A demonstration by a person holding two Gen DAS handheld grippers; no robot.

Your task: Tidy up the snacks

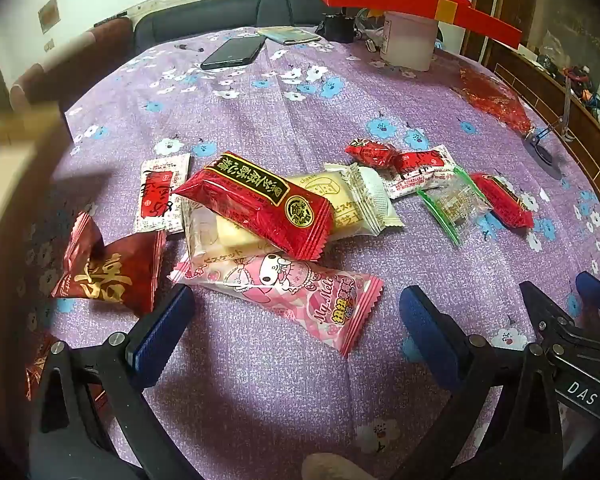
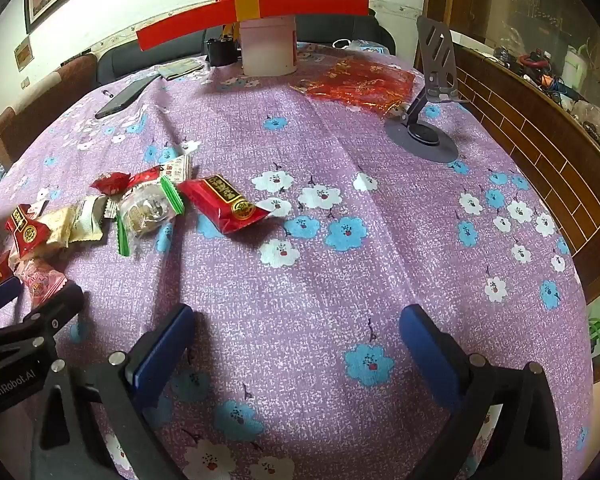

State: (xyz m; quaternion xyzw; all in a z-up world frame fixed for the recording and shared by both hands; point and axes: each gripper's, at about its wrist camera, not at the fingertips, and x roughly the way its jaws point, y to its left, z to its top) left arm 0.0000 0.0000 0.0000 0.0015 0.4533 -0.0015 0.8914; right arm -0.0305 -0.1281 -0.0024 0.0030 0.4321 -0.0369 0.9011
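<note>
Several wrapped snacks lie in a loose pile on the purple flowered tablecloth (image 1: 260, 120). In the left wrist view my left gripper (image 1: 296, 316) is open and empty, just in front of a pink My Melody packet (image 1: 284, 292). Behind it lie a red packet with a gold seal (image 1: 256, 204), a cream biscuit packet (image 1: 352, 196), a dark red packet (image 1: 112, 276) and a green-edged clear packet (image 1: 452, 200). My right gripper (image 2: 296, 336) is open and empty over bare cloth, right of the pile; a red packet (image 2: 224, 204) is the nearest snack to it.
A white tub (image 2: 268, 46) with a red box lid (image 2: 252, 16) on top stands at the far edge. A grey phone stand (image 2: 428, 128), a red mesh bag (image 2: 360, 80) and a black phone (image 1: 232, 52) are also on the table. A brick-patterned ledge (image 2: 540, 152) runs along the right.
</note>
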